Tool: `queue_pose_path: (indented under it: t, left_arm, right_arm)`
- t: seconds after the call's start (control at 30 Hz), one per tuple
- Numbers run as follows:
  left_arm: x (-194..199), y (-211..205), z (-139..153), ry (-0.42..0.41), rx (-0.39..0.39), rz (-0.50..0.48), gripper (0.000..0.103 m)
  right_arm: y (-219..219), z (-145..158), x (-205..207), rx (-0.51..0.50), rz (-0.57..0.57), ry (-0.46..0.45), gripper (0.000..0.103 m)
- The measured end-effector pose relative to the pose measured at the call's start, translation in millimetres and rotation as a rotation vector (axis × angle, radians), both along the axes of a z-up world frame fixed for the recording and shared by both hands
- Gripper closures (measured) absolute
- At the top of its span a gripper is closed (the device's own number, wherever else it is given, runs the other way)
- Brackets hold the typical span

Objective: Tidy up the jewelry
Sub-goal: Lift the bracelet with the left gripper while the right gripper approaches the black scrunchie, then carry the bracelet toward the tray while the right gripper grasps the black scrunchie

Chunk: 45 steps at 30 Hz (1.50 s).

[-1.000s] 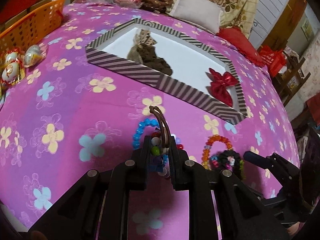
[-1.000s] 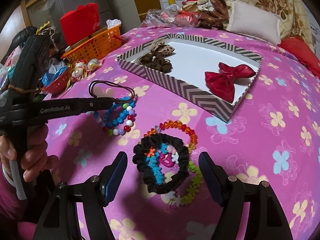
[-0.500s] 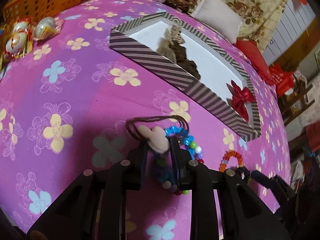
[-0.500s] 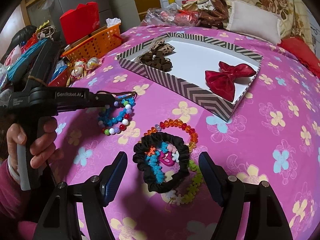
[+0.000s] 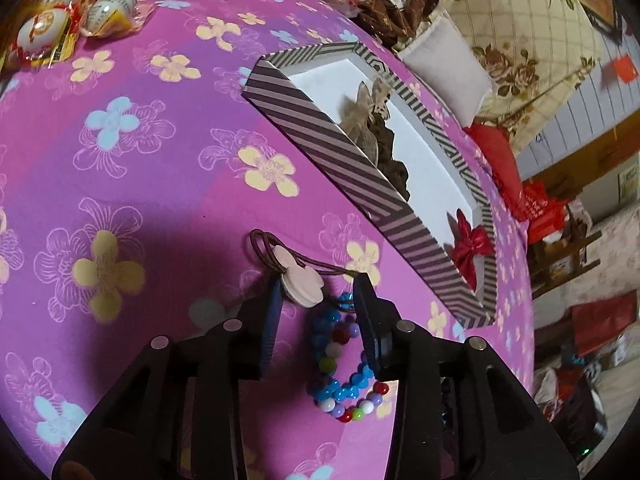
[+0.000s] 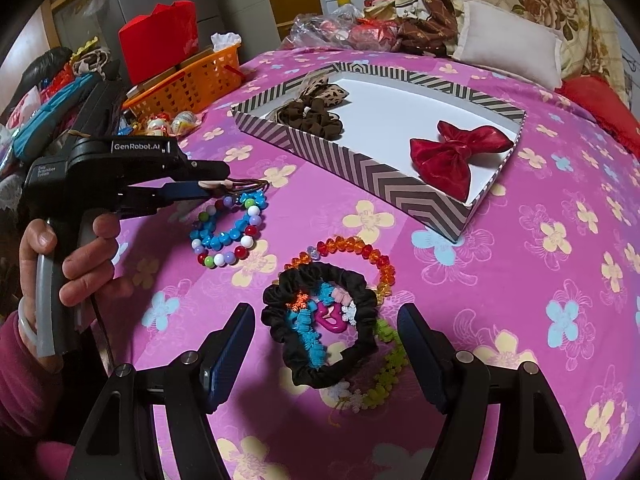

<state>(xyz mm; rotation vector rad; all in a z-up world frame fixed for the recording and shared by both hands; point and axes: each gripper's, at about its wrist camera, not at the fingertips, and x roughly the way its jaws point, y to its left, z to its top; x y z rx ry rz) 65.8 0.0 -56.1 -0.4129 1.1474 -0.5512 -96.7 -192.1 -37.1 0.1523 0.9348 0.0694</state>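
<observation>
My left gripper [image 5: 318, 294] is open, low over the pink flowered cloth. A brown hair tie with a pale flat charm [image 5: 301, 284] hangs between its fingertips; it also shows at the left gripper's tip in the right wrist view [image 6: 236, 186]. Under it lie blue and multicolour bead bracelets [image 5: 342, 364], also in the right wrist view [image 6: 228, 234]. The striped tray [image 6: 360, 168] holds a red bow [image 6: 456, 156] and brown bows [image 6: 316, 114]. My right gripper [image 6: 326, 344] is open around a black scrunchie [image 6: 320, 320] with an orange bead bracelet [image 6: 360, 252].
An orange basket [image 6: 192, 80] and wrapped eggs [image 5: 80, 12] sit at the far left. A white pillow [image 6: 508, 52] and bags lie behind the tray. A green bead string [image 6: 384, 376] lies under the scrunchie.
My left gripper has opened and swung left and forward with the hair tie, which now hangs loose between the fingertips. The right gripper has not moved.
</observation>
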Motion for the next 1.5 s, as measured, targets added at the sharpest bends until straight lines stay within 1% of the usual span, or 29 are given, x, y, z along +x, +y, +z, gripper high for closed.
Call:
queue_pose_path:
  t: [0.07,0.1,0.13,0.23,0.3,0.37,0.4,0.43,0.57,0.67,0.73,0.77,0.8,1.0,1.27,1.4,1.43,1.47,1.5]
  left_arm:
    - [1,3,0,0.016,-0.032,0.017,0.061]
    - [2,5,0,0.022,-0.052,0.027,0.056]
    - [2,8,0,0.022,-0.06,0.04,0.054]
    - [6,12,0,0.034,-0.082,0.068,0.054]
    - [8,11,0,0.034,-0.076,0.065,0.055]
    - [8,10,0,0.033,-0.049,0.072,0.069]
    - [9,9,-2,0.041,-0.028,0.076,0.083]
    - [10,10,-4,0.047,-0.022,0.079,0.09]
    - [11,16,-8,0.077,-0.057,0.085,0.094]
    - [7,18,-3,0.054,-0.034,0.086,0.097]
    - [3,17,3,0.029,-0.026,0.073,0.098]
    - [1,16,7,0.012,-0.018,0.067,0.098]
    - [-1,14,11,-0.006,-0.009,0.061,0.098]
    - [-15,8,30,-0.094,0.02,0.022,0.098]
    - [-18,12,35,-0.129,0.053,0.027,0.098]
    - [-19,14,36,-0.131,0.052,0.033,0.098]
    - [-19,14,36,-0.129,0.052,0.034,0.098]
    - [-19,14,36,-0.125,0.05,0.034,0.098]
    - [-19,14,36,-0.123,0.049,0.034,0.098]
  right_arm:
    - [0,0,0,0.001,0.0,0.0,0.032]
    - [0,0,1,0.005,0.0,0.0,0.032]
    - [-1,0,1,0.007,0.001,0.0,0.032]
    - [-1,1,1,0.012,0.003,-0.001,0.032]
    - [0,1,1,0.012,0.006,-0.002,0.032]
    - [0,1,0,0.013,0.006,-0.004,0.032]
    - [0,1,0,0.014,0.007,-0.006,0.032]
    - [0,2,-1,0.015,0.007,-0.009,0.032]
    - [0,7,-4,0.023,0.016,-0.026,0.032]
    - [4,11,-7,0.029,0.034,-0.047,0.032]
    - [8,13,-9,0.017,0.046,-0.063,0.038]
    - [10,14,-9,0.015,0.053,-0.067,0.047]
    - [13,14,-9,0.016,0.063,-0.07,0.052]
    - [26,9,-7,0.008,0.11,-0.059,0.059]
    - [39,13,-14,-0.048,0.16,-0.055,0.07]
    - [32,-1,-15,-0.063,0.134,-0.016,0.072]
    - [29,-4,-14,-0.061,0.127,-0.008,0.074]
    - [27,-5,-15,-0.063,0.117,-0.018,0.08]
    - [25,-5,-15,-0.063,0.111,-0.017,0.087]
